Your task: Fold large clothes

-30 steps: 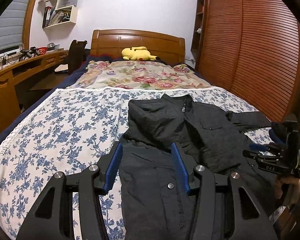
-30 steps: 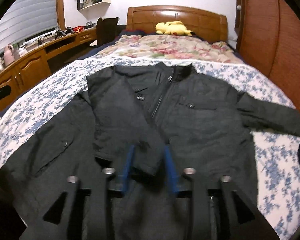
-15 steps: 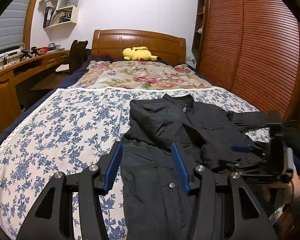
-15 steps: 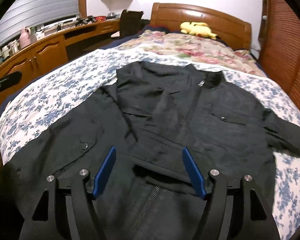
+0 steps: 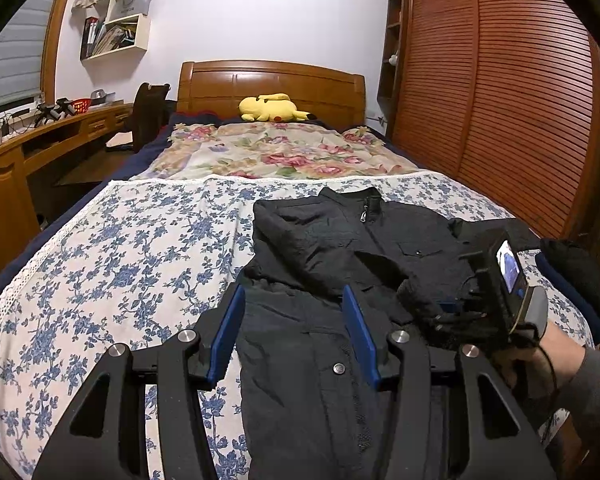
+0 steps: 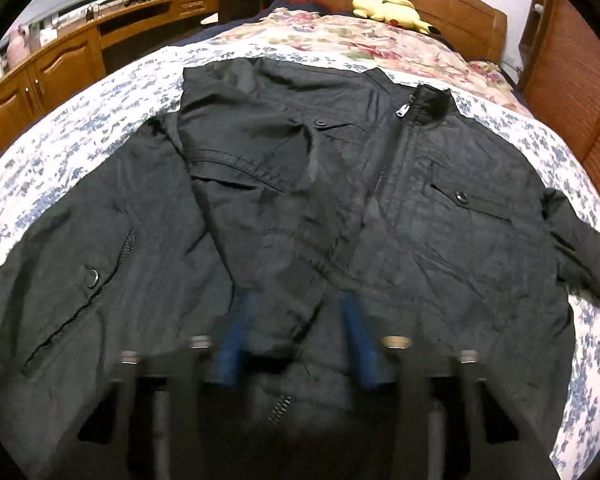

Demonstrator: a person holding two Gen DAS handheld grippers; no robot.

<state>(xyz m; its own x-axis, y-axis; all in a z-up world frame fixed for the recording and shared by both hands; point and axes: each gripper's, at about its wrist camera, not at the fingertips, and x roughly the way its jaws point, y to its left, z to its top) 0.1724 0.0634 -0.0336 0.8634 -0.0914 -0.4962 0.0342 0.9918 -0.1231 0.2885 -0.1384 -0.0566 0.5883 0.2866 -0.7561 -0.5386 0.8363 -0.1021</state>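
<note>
A black zip jacket [image 5: 340, 248] lies face up on the blue-flowered bedspread [image 5: 140, 248]. One sleeve is folded across its front, and the sleeve's cuff [image 6: 284, 320] ends near the zip. My right gripper [image 6: 296, 336] is low over that cuff. Its jaws are closing with the cuff between the blue pads [image 6: 232, 344], which do not clearly press it. From the left wrist view the right gripper [image 5: 440, 312] sits at the jacket's middle, held by a hand [image 5: 548, 352]. My left gripper [image 5: 292, 320] hovers open over the jacket's lower left front and holds nothing.
The jacket's other sleeve [image 6: 588, 248] stretches toward the bed's right edge. A flowered quilt [image 5: 276, 152] and a yellow plush toy [image 5: 272, 108] lie by the headboard. A slatted wardrobe [image 5: 500, 100] runs along the right. A wooden desk [image 5: 40, 140] and a chair [image 5: 148, 112] stand on the left.
The right gripper has come down and forward over the jacket. Its jaws spread wide half a second ago and now stand narrower around the cuff. The left gripper has not moved.
</note>
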